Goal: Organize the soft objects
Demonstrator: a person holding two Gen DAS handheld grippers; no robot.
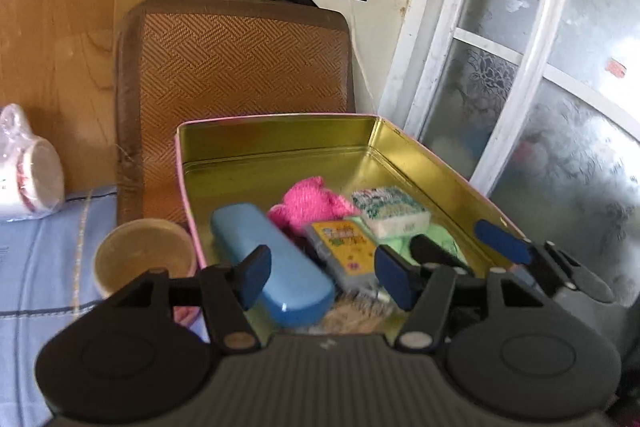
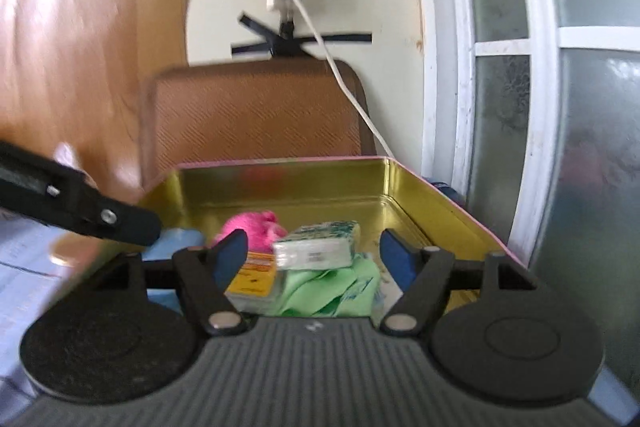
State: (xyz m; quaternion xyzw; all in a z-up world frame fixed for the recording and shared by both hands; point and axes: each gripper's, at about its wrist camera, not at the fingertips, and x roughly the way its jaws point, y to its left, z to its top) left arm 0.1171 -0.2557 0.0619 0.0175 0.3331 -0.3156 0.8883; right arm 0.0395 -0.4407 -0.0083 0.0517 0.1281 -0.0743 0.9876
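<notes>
Tin, gold inside with a pink rim, sits open on blue bedding. Inside: pink knit piece mid-tin, green cloth at its 4 o'clock, tissue pack lying on the green cloth, yellow card box between knit and near wall, blue case along the 9 o'clock side. Left gripper: jaws partly open above case and card box, holding nothing. Right gripper: jaws wide, tissue pack between the pads, no contact visible; frame blurred. Paper cup just outside the tin at 8 o'clock. Woven mat upright behind, at 12 o'clock.
</notes>
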